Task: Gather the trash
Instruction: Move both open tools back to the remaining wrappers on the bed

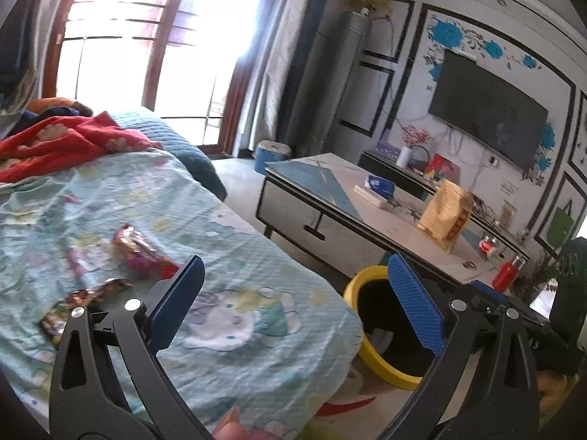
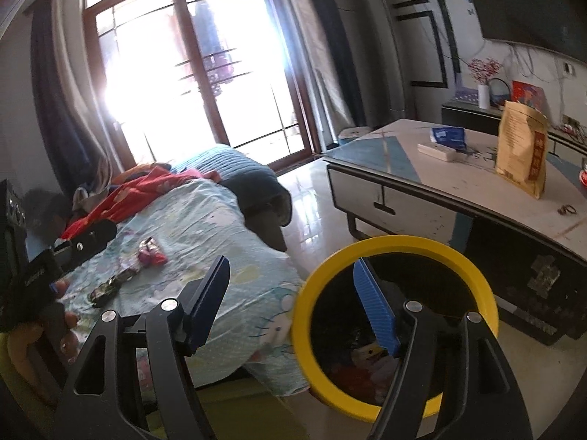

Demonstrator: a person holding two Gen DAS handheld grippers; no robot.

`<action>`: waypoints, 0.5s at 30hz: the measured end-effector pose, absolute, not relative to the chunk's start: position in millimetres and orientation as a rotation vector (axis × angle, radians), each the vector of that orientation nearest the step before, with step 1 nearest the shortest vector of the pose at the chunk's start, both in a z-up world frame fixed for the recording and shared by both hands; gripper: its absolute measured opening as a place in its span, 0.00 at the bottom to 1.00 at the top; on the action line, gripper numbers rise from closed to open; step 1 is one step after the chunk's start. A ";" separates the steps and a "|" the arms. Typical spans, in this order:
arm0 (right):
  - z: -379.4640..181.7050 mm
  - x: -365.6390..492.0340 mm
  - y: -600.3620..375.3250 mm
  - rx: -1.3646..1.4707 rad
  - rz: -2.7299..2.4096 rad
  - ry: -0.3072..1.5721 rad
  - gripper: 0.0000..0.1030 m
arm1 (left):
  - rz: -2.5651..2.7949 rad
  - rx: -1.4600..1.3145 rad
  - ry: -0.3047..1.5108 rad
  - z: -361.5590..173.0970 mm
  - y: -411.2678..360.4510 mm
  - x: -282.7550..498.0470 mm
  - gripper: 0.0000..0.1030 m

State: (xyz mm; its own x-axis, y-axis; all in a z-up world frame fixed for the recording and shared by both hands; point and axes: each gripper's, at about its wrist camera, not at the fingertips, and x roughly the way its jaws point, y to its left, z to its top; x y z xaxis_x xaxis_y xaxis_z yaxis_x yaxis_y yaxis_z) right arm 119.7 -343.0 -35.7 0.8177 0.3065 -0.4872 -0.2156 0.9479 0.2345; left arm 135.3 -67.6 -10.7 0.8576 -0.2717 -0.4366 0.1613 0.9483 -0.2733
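Both tongs gape, empty | right view only: trash inside yellow bin | left: hidden

Pale turquoise bedsheet printed with cartoon cats in white, yellow and pink; red blanket with pale flowers; red-and-gold wrapper; dark multicoloured wrapper; black bin with yellow rim; white-and-blue counter; tan bag; blue ribbed claw pads
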 end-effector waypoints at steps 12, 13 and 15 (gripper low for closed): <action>-29.5 119.1 -277.0 0.072 0.425 0.567 0.66 | -0.099 -0.252 0.456 -2.2 -12.3 115.5 0.89; -28.8 120.7 -270.5 0.068 0.438 0.569 0.66 | -0.090 -0.253 0.455 -2.3 -8.7 114.5 0.89; -27.0 124.3 -257.4 0.056 0.467 0.572 0.67 | -0.064 -0.263 0.454 -2.5 2.9 111.2 0.89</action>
